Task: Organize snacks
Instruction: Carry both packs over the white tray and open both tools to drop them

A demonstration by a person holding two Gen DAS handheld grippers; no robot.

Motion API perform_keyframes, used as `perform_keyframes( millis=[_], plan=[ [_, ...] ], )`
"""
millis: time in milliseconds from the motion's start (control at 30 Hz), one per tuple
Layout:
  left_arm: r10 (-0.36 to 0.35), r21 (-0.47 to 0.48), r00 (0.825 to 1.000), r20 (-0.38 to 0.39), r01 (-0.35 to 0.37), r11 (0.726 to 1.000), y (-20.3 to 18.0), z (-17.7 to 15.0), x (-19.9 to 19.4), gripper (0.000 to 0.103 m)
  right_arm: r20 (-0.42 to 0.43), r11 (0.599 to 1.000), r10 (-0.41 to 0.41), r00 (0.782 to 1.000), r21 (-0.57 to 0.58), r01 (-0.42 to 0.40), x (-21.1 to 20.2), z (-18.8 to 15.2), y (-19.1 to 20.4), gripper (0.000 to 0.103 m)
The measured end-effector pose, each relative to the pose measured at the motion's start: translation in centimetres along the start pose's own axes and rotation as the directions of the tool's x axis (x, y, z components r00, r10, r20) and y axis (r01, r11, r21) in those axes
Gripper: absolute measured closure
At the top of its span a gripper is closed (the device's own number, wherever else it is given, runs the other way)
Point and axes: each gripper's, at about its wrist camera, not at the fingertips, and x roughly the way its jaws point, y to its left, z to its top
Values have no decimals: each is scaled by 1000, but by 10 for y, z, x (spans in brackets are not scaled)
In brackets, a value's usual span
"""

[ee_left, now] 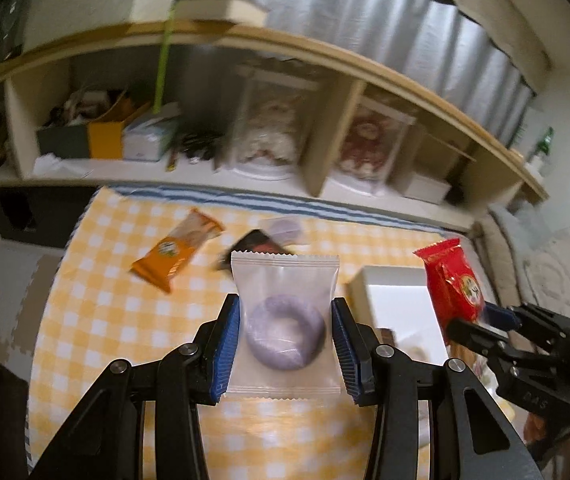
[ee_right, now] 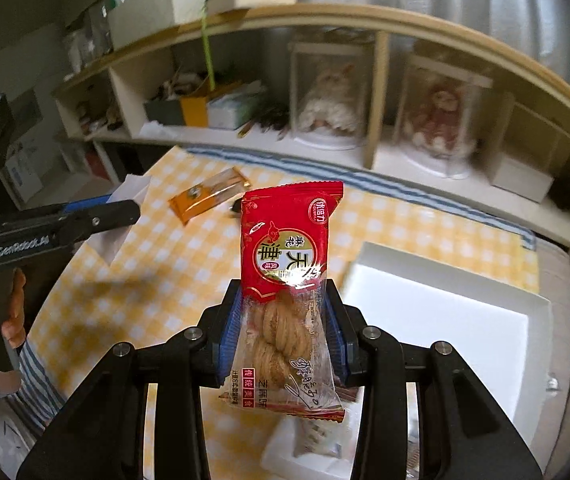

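Checked table (ee_right: 189,264); white box (ee_right: 445,312) beside held packets.

Low wooden shelf (ee_right: 365,20) w/ cubbies along the back, grey curtain (ee_left: 385,12) behind it. Table (ee_right: 165,264) has a yellow-white checked cloth. Foam floor mats (ee_left: 1,280) on the left, dim indoor light.

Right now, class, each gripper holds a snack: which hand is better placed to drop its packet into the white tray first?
The right gripper, probably. Its red twisted-pastry packet hangs beside the white tray; the left gripper, with the clear purple-ring packet, is farther off over the yellow checked cloth.
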Motion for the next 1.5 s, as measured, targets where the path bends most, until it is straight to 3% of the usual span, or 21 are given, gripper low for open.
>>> perform_keyframes(
  millis=[367,833,1167,1500],
  plan=[
    [-86,122,996,-18,88,989,-93,3,14,59,54,993,-85,995,83,80,-59,-23,-68,64],
    [-210,137,967,-146,230,963,-201,-12,128,59,9,956,-201,980,221,194,-94,-78,-177,64],
    [-307,1,917,-255,317,948,-236,-23,234,59,-63,932,-160,985,318,172,-68,-109,-238,64],
    [-352,-176,879,-322,309,935,-233,-31,328,59,-109,932,-105,988,337,136,-17,-119,-268,64]
  ],
)
